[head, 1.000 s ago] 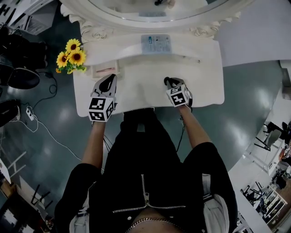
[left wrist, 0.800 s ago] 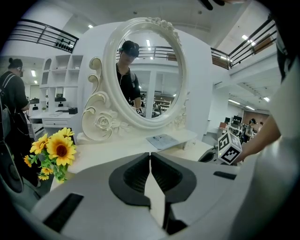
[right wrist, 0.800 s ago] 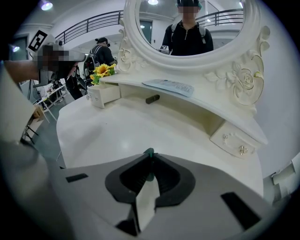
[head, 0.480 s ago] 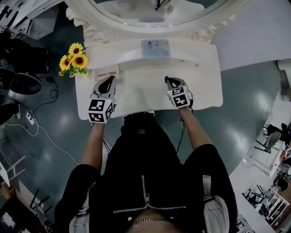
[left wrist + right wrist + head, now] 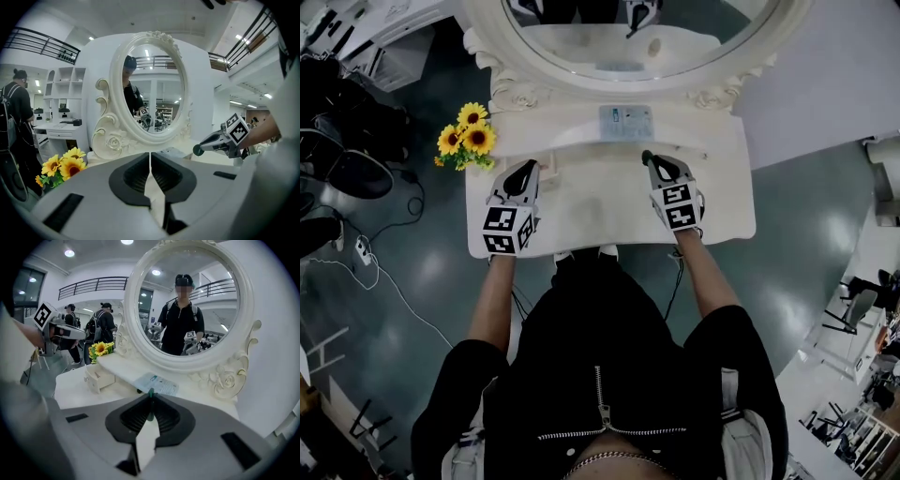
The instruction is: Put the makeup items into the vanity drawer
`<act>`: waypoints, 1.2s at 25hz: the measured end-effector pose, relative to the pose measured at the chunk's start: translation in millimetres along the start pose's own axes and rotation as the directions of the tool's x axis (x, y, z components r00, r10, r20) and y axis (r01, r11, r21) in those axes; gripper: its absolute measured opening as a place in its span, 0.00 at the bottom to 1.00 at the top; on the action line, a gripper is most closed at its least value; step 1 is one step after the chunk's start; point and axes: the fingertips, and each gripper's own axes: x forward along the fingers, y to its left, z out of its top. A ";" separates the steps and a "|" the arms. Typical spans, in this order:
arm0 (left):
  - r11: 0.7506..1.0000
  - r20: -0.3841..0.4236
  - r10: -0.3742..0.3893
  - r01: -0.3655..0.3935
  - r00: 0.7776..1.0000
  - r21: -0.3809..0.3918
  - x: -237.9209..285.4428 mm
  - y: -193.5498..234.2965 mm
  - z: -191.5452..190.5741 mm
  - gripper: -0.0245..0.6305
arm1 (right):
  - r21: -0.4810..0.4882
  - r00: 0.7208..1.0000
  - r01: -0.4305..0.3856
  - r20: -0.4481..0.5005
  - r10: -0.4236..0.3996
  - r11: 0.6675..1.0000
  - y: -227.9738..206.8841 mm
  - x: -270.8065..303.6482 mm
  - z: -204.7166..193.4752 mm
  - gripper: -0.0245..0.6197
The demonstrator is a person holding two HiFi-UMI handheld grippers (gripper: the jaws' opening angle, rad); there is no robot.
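White vanity top point(image 5: 609, 208) sits below; my right gripper point(image 5: 150, 398) has just closed its jaws on 1 green pencil point(image 5: 151, 393), now lifted right of the open drawer point(image 5: 99, 377), seemingly ready for dropping in; left gripper point(image 5: 150, 158) pinched together, empty.

Low in front, right gripper point(image 5: 150, 403), jaws just closed and pinching a thin green stick point(image 5: 151, 393), tip poking out past them. Beyond, white vanity point(image 5: 79, 392) with oval mirror point(image 5: 187, 268) in a carved frame; reflected there, a person point(image 5: 182, 319) holding two grippers. Leaflet point(image 5: 157, 383) flat on the shelf just past the stick. Further left, small drawer point(image 5: 100, 377) pulled open, something pink inside. Sunflowers point(image 5: 101, 349) behind it. Left gripper point(image 5: 80, 335) at upper left.
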 end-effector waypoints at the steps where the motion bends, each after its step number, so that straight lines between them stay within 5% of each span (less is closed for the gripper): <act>1: 1.000 0.007 0.004 -0.004 1.000 0.000 -1.2 1.9 2.6 0.08 | -0.004 1.000 -0.001 0.011 0.001 1.000 0.8 -1.0 6.7 0.09; 15: 0.986 0.028 0.159 -0.158 0.987 -0.054 -53.6 50.6 -8.0 0.08 | -0.117 0.986 -0.156 0.033 0.161 0.981 72.4 40.6 52.1 0.09; 30: 0.935 0.010 0.334 -0.330 0.943 -0.128 -119.1 104.3 -38.0 0.08 | -0.280 0.922 -0.364 0.028 0.387 0.888 198.5 96.4 103.1 0.09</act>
